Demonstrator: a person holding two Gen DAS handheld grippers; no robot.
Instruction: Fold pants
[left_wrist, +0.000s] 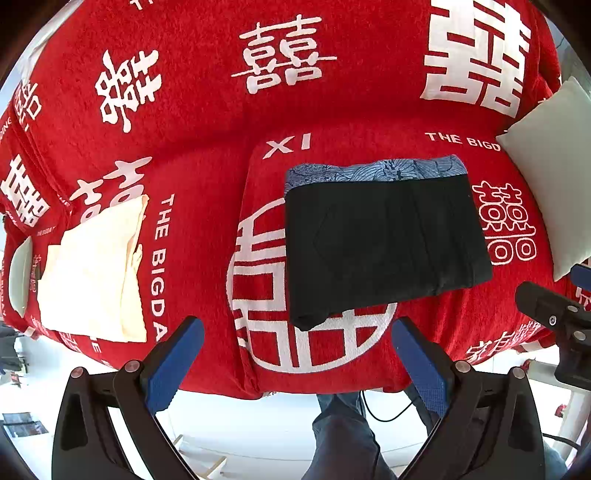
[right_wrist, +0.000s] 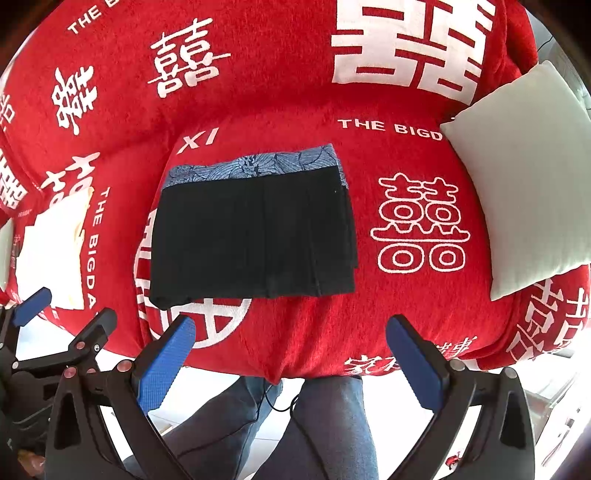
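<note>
- Hovering above the near edge of a sofa draped in a red cover (left_wrist: 207, 155), both tools are holding nothing; the pants (left_wrist: 384, 243) are lying ahead of them as a compact black rectangle.
- Left tool (left_wrist: 297, 360): jaws are standing wide apart, empty, with the pants just ahead and slightly toward its right finger.
- Right tool (right_wrist: 290, 356): jaws are likewise spread and empty; the pants (right_wrist: 255, 236) are sitting ahead, toward its left finger.
- A blue patterned band is showing along the far edge of the pants, away from both tools; the near edge is looking doubled, with layers stacked.
- Judging the step: folding is looking finished or nearly so, since the bundle is lying flat and squared, with neither tool touching it.
- A cream folded cloth (left_wrist: 96, 273) is resting well off to the left tool's left; a pale cushion (right_wrist: 517, 177) is leaning far to the right tool's right.
- Next move, as a guess: either one more fold, calling for both tools pinching the near corners and carrying them forward, or shifting the bundle toward the cream cloth.
- Watching for layers sliding apart if only the top ply is getting caught.
</note>
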